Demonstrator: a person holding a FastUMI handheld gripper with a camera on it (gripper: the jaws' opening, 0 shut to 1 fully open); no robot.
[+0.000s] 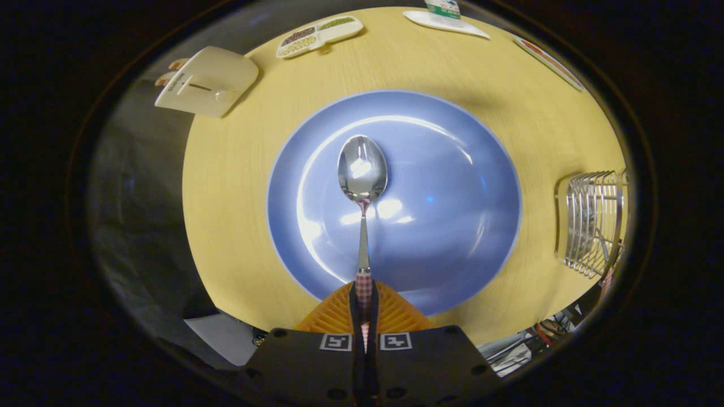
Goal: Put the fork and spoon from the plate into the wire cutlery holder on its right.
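Spoon (362, 169) — shiny (checked handle), gripper (363, 294) clamped

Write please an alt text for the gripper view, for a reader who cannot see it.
The gripper is shut on the checked handle of a spoon, whose bowl points ahead over a blue plate on a round yellow table. A wire cutlery holder stands to the plate's right; a toaster sits beyond on the left.

A cream toaster (206, 83) and a divided dish of beans (318, 35) sit on the yellow table (226, 186).
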